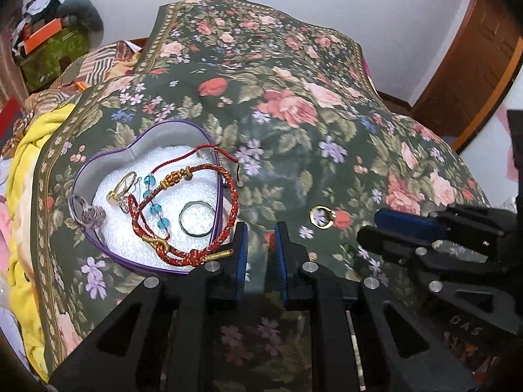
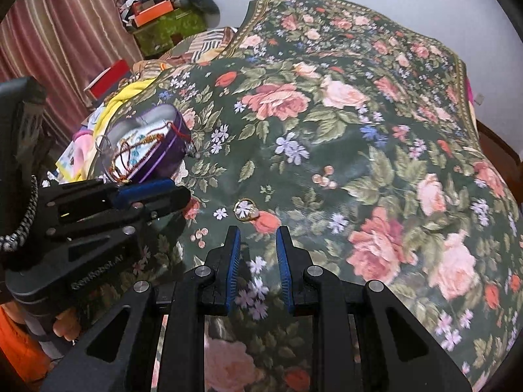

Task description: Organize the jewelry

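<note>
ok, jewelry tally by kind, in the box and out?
Red cord bracelets: 2, both partly over the heart box rim
Rings: 3 (silver in box, clear on rim, gold on floral cloth)
Blue bead strand: 1
Gold clasp piece: 1
Total: 7

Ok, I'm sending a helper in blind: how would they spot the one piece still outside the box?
On the dark green floral bedspread, look right of the purple heart-shaped tin. The small gold ring lies alone on the cloth, ahead of the right tool; every other piece sits in the tin.
</note>
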### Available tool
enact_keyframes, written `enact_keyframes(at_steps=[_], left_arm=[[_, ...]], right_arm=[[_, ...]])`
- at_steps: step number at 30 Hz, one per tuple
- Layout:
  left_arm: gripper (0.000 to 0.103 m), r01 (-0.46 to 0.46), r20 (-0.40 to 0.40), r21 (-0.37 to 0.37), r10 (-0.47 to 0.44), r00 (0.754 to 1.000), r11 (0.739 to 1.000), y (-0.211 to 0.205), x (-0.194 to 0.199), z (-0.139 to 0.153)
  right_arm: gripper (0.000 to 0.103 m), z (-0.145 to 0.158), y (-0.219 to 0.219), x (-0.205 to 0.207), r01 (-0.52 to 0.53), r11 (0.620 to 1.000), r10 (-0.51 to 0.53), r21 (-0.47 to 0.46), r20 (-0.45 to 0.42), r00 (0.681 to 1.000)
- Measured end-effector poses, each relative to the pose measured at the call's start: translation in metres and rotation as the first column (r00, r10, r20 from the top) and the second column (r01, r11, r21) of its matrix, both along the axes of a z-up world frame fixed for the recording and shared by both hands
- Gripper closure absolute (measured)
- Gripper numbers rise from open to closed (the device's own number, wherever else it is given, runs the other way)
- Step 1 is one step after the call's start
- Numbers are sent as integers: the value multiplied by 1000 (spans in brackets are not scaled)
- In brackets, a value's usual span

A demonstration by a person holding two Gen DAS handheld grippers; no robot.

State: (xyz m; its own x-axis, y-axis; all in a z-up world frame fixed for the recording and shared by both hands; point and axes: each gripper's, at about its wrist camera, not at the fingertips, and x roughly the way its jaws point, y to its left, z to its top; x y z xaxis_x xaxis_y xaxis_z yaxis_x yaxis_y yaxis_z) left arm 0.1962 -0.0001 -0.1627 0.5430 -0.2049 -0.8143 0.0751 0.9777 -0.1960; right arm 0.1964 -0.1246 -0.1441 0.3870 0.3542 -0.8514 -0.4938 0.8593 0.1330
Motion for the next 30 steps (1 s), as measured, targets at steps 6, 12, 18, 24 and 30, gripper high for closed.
enact_keyframes(at_steps=[6, 12, 18, 24, 30], left_arm=[[88, 1, -3, -26, -1, 1000, 1000, 11, -6, 0], [88, -6, 1, 9, 6, 1000, 1000, 16, -18, -2], [88, -51, 3, 39, 51, 999, 998, 33, -23, -1], [88, -84, 5, 34, 84, 996, 996, 44, -22, 3], [72, -41, 22, 46, 41, 999, 998, 24, -12, 7]], right_arm=[[76, -8, 15, 6, -34, 999, 34, -28, -13, 999], [69, -12, 25, 11, -41, 999, 41, -32, -7, 999], [69, -15, 31, 10, -38, 998, 40, -49, 37, 999], [82, -16, 34, 7, -34, 997, 39, -75, 74, 996], [86, -13, 25, 10, 1, 999, 2, -45, 64, 998]])
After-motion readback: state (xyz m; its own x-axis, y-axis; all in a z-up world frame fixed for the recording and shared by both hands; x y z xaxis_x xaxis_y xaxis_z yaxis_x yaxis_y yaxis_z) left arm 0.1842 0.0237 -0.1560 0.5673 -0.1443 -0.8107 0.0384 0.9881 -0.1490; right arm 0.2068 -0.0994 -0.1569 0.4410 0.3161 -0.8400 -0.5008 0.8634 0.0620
